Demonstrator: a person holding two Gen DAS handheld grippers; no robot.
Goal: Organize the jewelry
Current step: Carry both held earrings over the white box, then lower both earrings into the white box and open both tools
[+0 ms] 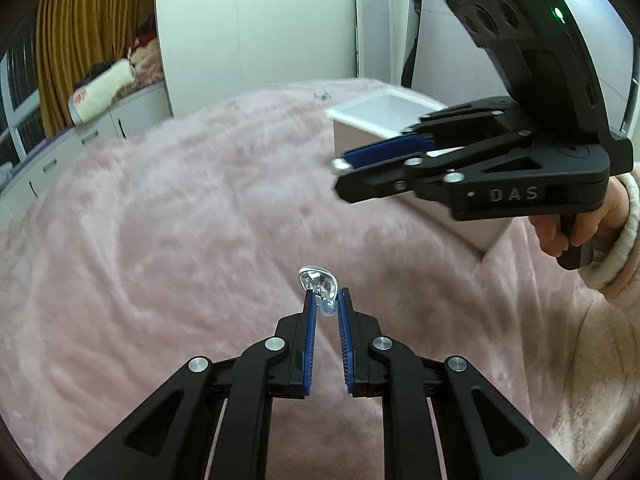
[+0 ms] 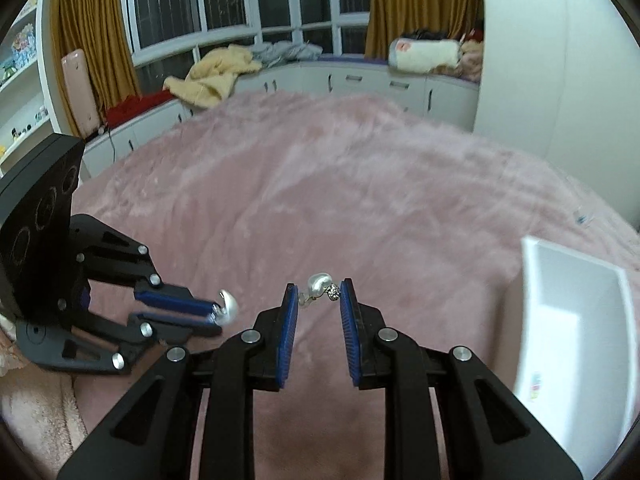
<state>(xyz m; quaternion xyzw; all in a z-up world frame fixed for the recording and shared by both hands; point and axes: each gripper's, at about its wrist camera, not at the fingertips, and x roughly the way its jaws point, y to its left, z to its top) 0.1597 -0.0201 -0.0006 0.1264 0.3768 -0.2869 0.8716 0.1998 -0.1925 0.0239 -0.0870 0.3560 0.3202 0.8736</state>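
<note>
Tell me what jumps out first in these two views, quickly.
Each gripper holds a pearly earring in the air above the pink fluffy blanket: the left gripper pinches the silvery earring, the right gripper the pearl earring. The open white box sits on the blanket at the right gripper's right.

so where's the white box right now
The white box sits open on the pink blanket, low at the right edge of the right wrist view, right of the right gripper and its pearl earring.

Pink plush bed; white box on it, near edge.
</note>
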